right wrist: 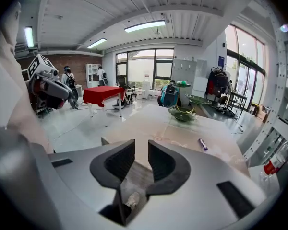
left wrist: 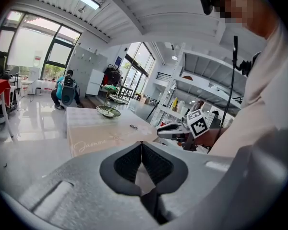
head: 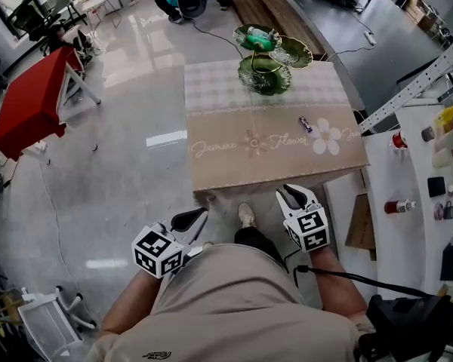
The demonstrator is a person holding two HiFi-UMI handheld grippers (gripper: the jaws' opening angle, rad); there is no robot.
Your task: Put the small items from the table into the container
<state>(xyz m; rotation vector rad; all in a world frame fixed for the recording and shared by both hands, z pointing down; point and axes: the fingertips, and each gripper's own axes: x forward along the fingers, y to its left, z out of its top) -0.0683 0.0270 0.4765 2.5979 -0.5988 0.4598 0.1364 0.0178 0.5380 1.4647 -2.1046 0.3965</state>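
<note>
Two handheld grippers sit close to the person's body, at the near edge of a square table (head: 234, 164) draped in a matte beige cloth. The cloth has a faint check pattern on its far half, and pale cursive lettering and a white flower printed across its near half. The left gripper (left wrist: 141, 145) has its dark, ribbed rubber fingers (left wrist: 129, 163) pressed together at the tips, leaving only a narrow wedge-shaped gap lower down with nothing in it. The right gripper (right wrist: 140, 150) has its fingers (right wrist: 120, 161) spread with a clear slot between the flat grooved pads; it holds nothing, and only the cloth shows through the gap. Both grippers have smooth grey plastic bodies, and each carries a white cube with black square markers. A small purple wrapped item (head: 306, 124), short and oblong, lies on the lettered half of the cloth toward the table's right side, just beside the printed flower and well apart from both grippers. At the far edge stands the container, a tiered stand of three round green glass dishes (head: 264, 75) with wavy, glossy rims. Its uppermost dish holds something pale and teal that is too small to identify.
</note>
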